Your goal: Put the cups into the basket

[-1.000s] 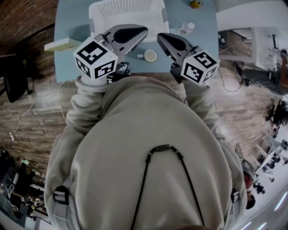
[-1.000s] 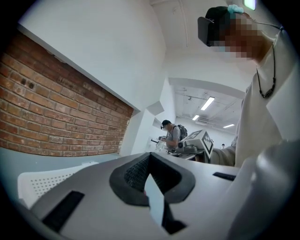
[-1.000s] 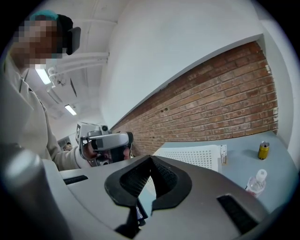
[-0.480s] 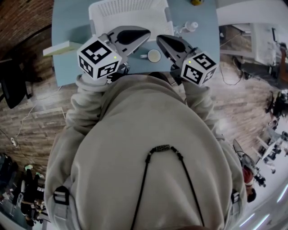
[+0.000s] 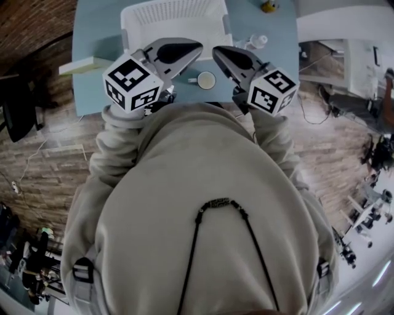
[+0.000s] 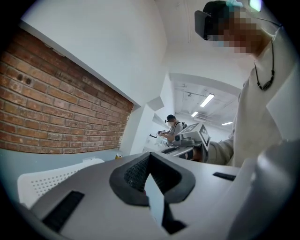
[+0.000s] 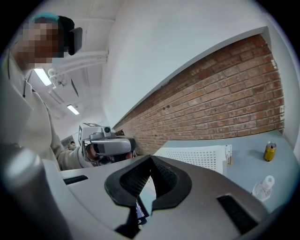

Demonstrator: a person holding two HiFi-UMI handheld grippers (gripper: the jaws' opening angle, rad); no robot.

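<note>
A small white cup [image 5: 205, 80] with a handle stands on the blue table [image 5: 98, 31], just in front of the white perforated basket [image 5: 175, 18]. My left gripper [image 5: 196, 47] is held over the table's near edge, to the left of the cup and above it. My right gripper [image 5: 217, 51] is level with it on the cup's right. The two point toward each other. In the left gripper view the jaws of the left gripper [image 6: 150, 155] are pressed together with nothing in them. The right gripper [image 7: 150, 160] is shut and empty too. The basket [image 7: 197, 157] lies beyond it.
A clear plastic bottle [image 5: 255, 42] lies to the right of the basket, and a yellow can [image 7: 269, 151] stands farther back. A flat pale block [image 5: 86, 63] rests at the table's left edge. A brick wall runs behind the table. Another person [image 6: 174, 126] stands far off.
</note>
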